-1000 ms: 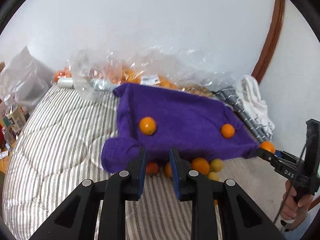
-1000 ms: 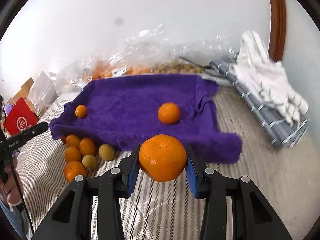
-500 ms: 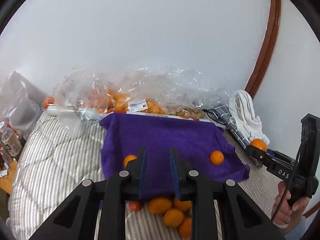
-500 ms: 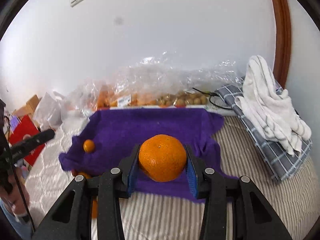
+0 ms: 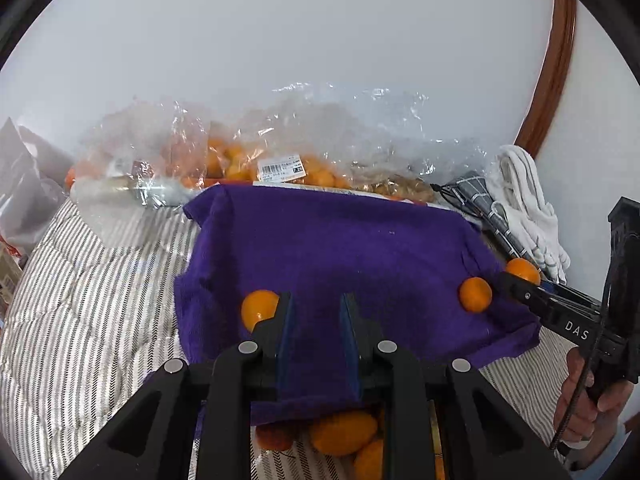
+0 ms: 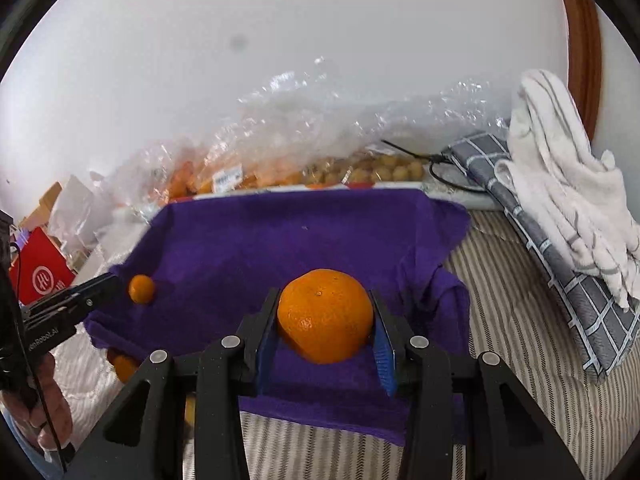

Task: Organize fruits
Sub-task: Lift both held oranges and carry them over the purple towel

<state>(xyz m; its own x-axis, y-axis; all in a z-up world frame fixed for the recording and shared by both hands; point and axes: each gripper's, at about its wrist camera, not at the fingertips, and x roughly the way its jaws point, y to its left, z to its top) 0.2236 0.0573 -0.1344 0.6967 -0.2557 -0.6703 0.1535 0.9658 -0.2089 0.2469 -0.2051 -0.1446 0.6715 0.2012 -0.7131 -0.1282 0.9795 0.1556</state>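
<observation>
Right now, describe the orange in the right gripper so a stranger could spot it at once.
Find the purple towel spread on the striped bed. Above its near edge the right gripper clamps the large orange between blue pads. It is off the cloth and far bigger than the small orange lying on the towel.

Striped bedding (image 5: 92, 304) as landmark: white towels (image 6: 568, 184) piled on a grey checked cloth (image 6: 560, 256) at its right edge, black cable (image 6: 436, 164) near its far edge by the wall, red box (image 6: 40, 276) off its left side.
</observation>
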